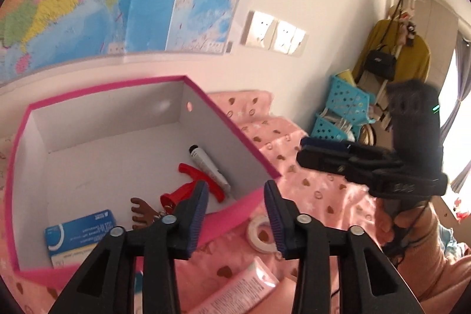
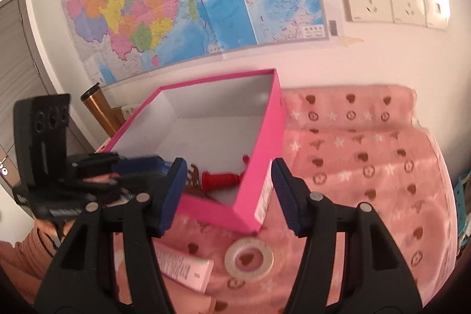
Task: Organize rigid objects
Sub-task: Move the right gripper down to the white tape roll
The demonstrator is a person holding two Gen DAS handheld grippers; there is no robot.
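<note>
Tape roll [image 2: 249,259] — just below right gripper [image 2: 228,193]

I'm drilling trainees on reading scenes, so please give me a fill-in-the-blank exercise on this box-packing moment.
1. The red sprayer head lies inside the ____ box.
2. The tape roll rests on the ____ blanket, outside the box.
3. The jaws of the right hand-held gripper are ____, gripping nothing.
4. On the wall above hangs a colourful ____.

Missing words: pink; pink; open; map
</note>
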